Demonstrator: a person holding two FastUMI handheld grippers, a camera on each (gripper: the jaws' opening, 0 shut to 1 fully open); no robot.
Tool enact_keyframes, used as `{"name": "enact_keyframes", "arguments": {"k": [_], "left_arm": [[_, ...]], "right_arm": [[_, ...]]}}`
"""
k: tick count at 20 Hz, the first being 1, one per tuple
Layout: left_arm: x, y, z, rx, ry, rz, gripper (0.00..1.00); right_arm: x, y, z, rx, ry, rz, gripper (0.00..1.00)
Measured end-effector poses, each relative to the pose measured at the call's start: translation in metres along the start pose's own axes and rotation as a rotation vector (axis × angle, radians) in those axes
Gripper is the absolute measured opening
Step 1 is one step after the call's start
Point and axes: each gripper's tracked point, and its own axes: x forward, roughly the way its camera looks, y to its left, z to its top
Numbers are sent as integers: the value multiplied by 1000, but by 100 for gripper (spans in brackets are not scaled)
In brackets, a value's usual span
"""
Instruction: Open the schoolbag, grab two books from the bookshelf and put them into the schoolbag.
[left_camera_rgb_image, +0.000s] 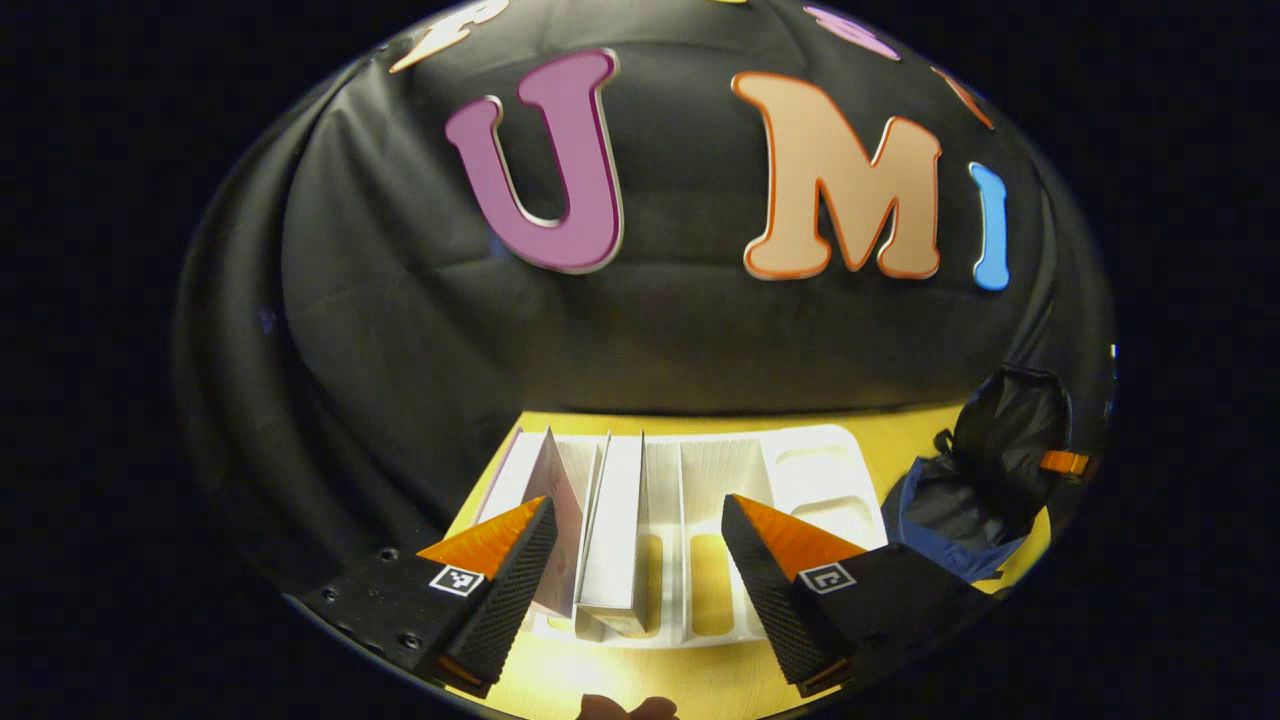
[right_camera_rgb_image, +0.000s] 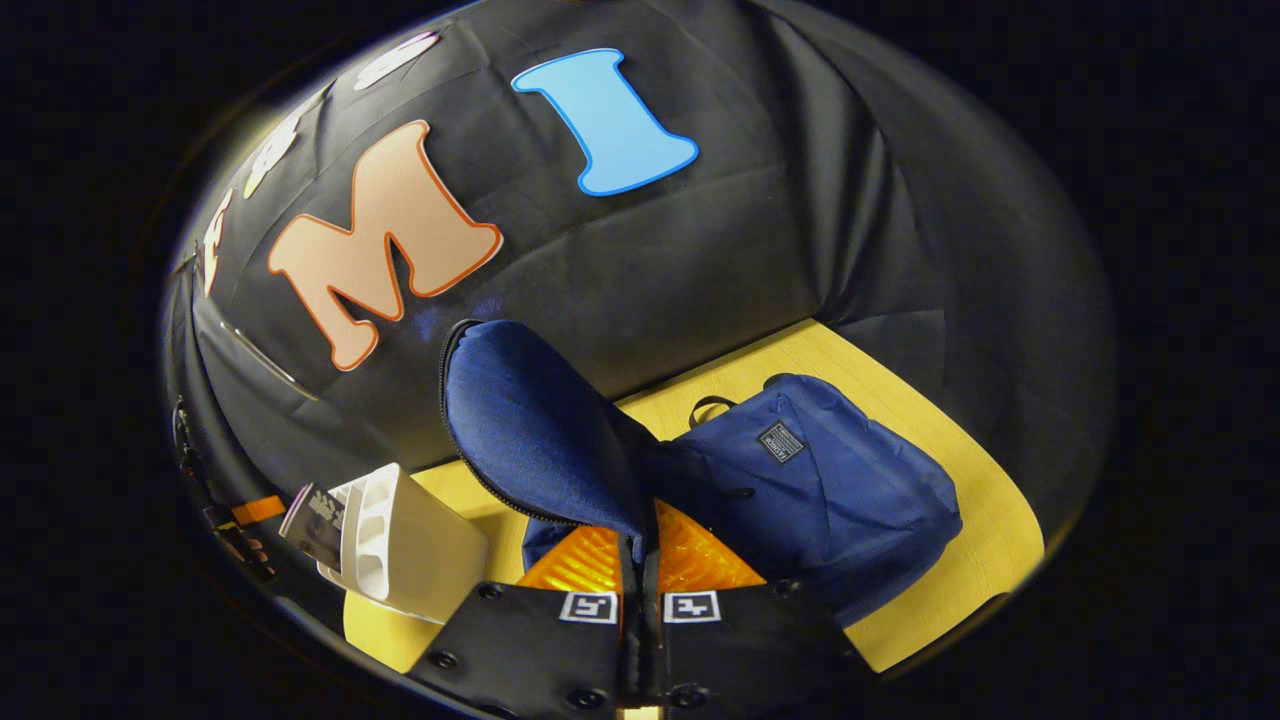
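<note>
Blue schoolbag (right_camera_rgb_image: 820, 490) lies unzipped on the desk (right_camera_rgb_image: 960, 540).
Right tool (right_camera_rgb_image: 640, 545) clamps its raised flap (right_camera_rgb_image: 530, 420); left tool (left_camera_rgb_image: 640, 540) gapes before half-hidden books (left_camera_rgb_image: 615, 520).

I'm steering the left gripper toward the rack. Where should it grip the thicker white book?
Take the white book by its near upright edge, coming straight on from the front. It stands on end in the white bookshelf, edge facing the open left gripper, gaps either side.

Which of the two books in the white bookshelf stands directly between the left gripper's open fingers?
The thicker white book, standing in the gap between the fingers of the left gripper. The thinner book leans beside it, partly hidden behind one finger, in the bookshelf.
</note>
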Motion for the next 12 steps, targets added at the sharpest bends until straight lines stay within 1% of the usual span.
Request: {"name": "enact_keyframes", "arguments": {"k": [5, 7, 8, 9, 10, 11, 12], "left_arm": [[29, 7, -31, -23, 210, 1, 96], [36, 7, -38, -11, 270, -4, 95], [36, 7, -44, 2, 298, -12, 94], [34, 5, -46, 14, 326, -29, 93], [35, 5, -50, 25, 355, -42, 84], [35, 4, -52, 32, 377, -42, 78], [35, 6, -54, 39, 390, -39, 66]], "right_arm": [[0, -1, -2, 16, 2, 3, 3], [1, 0, -2, 25, 1, 4, 2], [2, -1, -2, 30, 6, 5, 3], [1, -1, -3, 34, 8, 5, 2], [2, -1, -2, 36, 8, 5, 2], [2, -1, -3, 38, 8, 4, 2], [3, -1, -4, 38, 9, 4, 2]]}}
